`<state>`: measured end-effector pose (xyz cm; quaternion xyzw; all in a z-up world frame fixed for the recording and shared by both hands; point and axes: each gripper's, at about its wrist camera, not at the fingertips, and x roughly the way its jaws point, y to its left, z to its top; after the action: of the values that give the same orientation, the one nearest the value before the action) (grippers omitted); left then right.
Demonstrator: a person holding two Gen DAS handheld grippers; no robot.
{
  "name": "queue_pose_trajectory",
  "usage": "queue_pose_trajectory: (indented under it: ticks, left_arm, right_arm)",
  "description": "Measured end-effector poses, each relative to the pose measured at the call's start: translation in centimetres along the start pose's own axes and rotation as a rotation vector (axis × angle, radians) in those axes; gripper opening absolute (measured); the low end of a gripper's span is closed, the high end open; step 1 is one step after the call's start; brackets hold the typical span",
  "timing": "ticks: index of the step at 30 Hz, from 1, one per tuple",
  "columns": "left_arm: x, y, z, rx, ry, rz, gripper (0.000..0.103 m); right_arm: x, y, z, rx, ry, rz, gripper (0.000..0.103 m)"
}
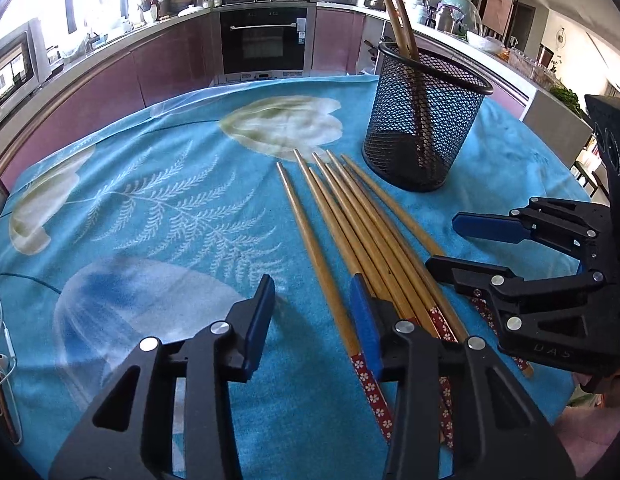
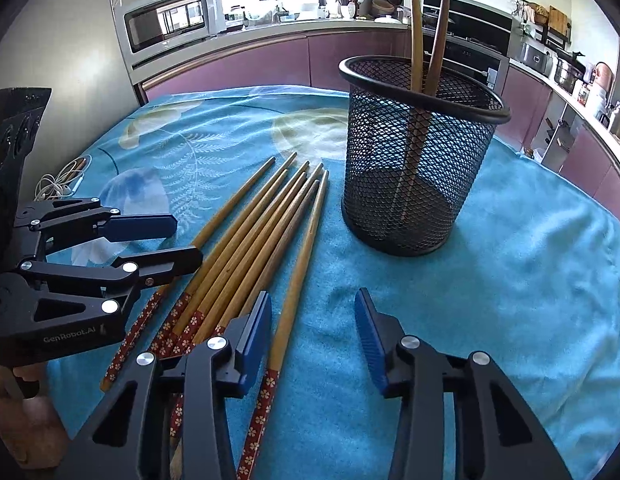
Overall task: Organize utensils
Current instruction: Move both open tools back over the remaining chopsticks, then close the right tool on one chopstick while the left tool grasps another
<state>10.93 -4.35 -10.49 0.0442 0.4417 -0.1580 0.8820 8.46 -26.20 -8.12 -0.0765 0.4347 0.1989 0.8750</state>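
Observation:
Several bamboo chopsticks (image 1: pixel 349 232) with red flowered ends lie fanned on the blue floral cloth (image 1: pixel 170 200). A black mesh cup (image 1: pixel 425 120) stands upright just past their tips, with two chopsticks (image 1: pixel 393 12) leaning in it. My left gripper (image 1: pixel 311 292) is open low over the bundle's near end; the leftmost chopstick (image 1: pixel 310 240) runs between its jaws without being pressed. My right gripper (image 2: pixel 313 300) is open too, straddling the rightmost chopstick (image 2: pixel 308 240) the same way. Each gripper shows in the other's view, the right gripper (image 1: pixel 445 242) and the left gripper (image 2: pixel 186 240), flanking the bundle (image 2: pixel 246 240).
A white earphone cable (image 2: pixel 58 184) lies at the cloth's left edge. The mesh cup (image 2: pixel 417 160) stands close to the right gripper's front. Beyond the table run purple kitchen cabinets, an oven (image 1: pixel 266 40) and a microwave (image 2: pixel 170 20). Bare cloth (image 2: pixel 509 280) spreads to the right of the cup.

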Motion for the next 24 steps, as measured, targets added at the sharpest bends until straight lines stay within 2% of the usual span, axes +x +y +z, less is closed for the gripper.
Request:
queue_pose_trajectory:
  ticks: [4,12,14,18,24]
  left_arm:
    - [0.6,0.1,0.7,0.000,0.005,0.010,0.032]
    - [1.2,0.5,1.5,-0.051,0.005,0.005,0.014]
    - [1.1,0.6,1.5,-0.068,0.004,-0.004,0.012]
    - [1.1,0.8,1.4,-0.095,0.003,-0.015,0.008]
    - [0.4,1.1,1.2,-0.115,-0.010,-0.029,0.008]
  right_arm:
    - [0.3,0.0,0.5,0.001,0.002,0.005,0.036]
    - [0.7,-0.7,1.1,0.052,0.003,0.043,0.015]
    - [0.7,-1.0,1.1,0.074,0.004,0.066,0.009]
    - [0.6,-1.7,1.0,0.110,0.002,0.094,0.006]
    - [0.0,-1.9,0.7,0.121,-0.005,0.116,0.006]
